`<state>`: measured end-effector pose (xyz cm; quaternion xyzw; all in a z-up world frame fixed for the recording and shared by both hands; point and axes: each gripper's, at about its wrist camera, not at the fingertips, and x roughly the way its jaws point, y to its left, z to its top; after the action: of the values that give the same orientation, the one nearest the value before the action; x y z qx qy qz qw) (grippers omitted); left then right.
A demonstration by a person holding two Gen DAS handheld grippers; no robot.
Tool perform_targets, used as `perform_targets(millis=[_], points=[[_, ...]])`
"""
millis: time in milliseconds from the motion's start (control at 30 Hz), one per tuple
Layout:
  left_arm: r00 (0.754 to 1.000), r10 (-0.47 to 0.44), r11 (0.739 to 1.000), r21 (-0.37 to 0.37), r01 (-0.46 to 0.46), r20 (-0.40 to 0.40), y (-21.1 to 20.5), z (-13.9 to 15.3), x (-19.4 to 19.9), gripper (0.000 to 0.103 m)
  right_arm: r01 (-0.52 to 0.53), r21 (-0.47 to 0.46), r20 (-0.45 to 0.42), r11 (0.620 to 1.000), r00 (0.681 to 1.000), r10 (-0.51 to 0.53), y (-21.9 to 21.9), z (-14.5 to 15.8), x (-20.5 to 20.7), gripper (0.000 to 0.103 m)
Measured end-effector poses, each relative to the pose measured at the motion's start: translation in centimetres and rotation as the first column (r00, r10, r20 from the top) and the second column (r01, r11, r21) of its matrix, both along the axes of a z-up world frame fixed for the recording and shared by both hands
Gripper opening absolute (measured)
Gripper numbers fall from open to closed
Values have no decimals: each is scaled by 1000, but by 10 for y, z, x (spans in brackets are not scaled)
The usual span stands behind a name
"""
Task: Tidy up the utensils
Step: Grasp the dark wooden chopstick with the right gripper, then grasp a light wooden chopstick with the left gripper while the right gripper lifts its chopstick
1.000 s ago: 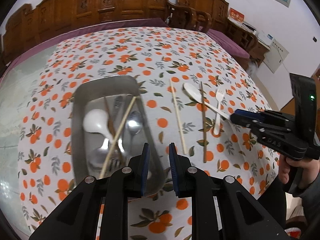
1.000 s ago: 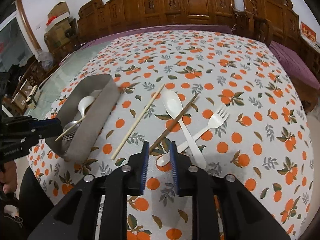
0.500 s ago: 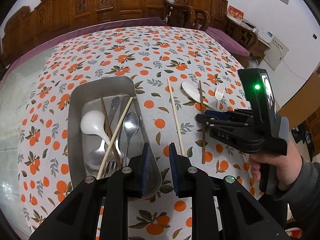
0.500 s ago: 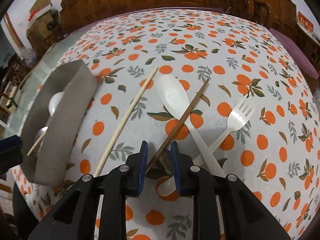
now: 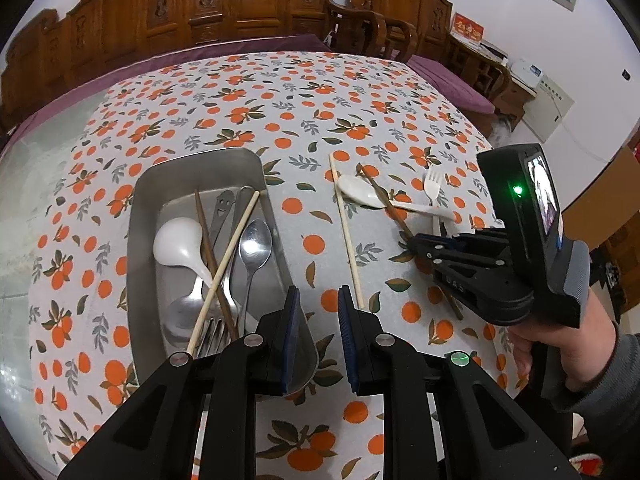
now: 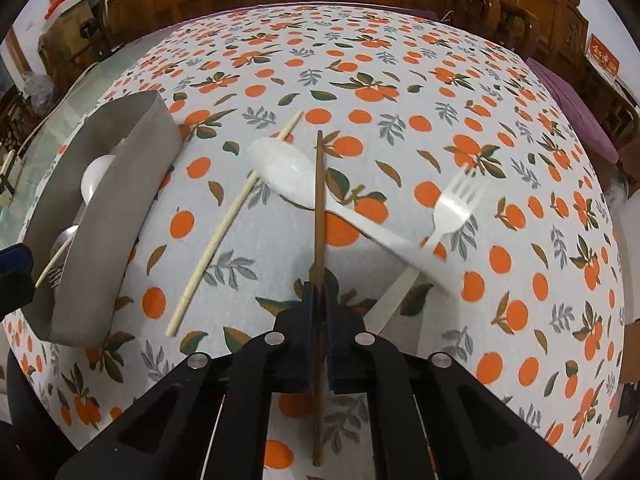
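The dark chopstick [image 6: 319,216] is pinched between the pressed-together fingers of the right gripper [image 6: 319,300], held near its middle, with its far end lying across the bowl of the white plastic spoon [image 6: 288,172] and its near end running back under the gripper body. Whether it has left the surface cannot be told from these views. Just to the spoon's left lies the pale chopstick [image 6: 224,228], its far tip touching the spoon bowl; to the spoon's right the white plastic fork [image 6: 452,208] crosses the spoon's handle, both looking blurred in the right wrist view.

Well to the left of the spoon stands the metal tray [image 5: 138,208], already carrying a white ladle-like spoon, a metal spoon, a metal fork, one dark and one pale chopstick. The left gripper [image 5: 318,332] hovers over the tray's near right corner with its fingers spread and nothing between them.

The step in hand looks like the pick-up of the dark chopstick, one of four pieces left on the orange-patterned cloth [image 6: 400,80]. The next move probably calls for a lift clear of the spoon, so the spoon is not dragged, then a carry leftward over the tray's high wall and a release along the tray's length beside the matching chopstick.
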<state>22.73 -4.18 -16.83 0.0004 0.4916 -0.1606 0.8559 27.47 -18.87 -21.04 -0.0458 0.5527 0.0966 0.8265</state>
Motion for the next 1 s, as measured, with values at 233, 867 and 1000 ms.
perform_targets(millis=[233, 867, 1000], points=[[1000, -20, 1000, 18, 20, 1, -17, -3, 10, 18, 6, 70, 50, 998, 999, -10, -13, 23, -7, 6], [996, -48, 986, 158, 60, -79, -82, -47, 47, 18, 2, 153, 117, 988, 993, -20, -66, 49, -25, 6], [995, -27, 981, 189, 44, -92, -85, -53, 54, 18, 9, 167, 115, 986, 993, -28, -72, 46, -26, 6]])
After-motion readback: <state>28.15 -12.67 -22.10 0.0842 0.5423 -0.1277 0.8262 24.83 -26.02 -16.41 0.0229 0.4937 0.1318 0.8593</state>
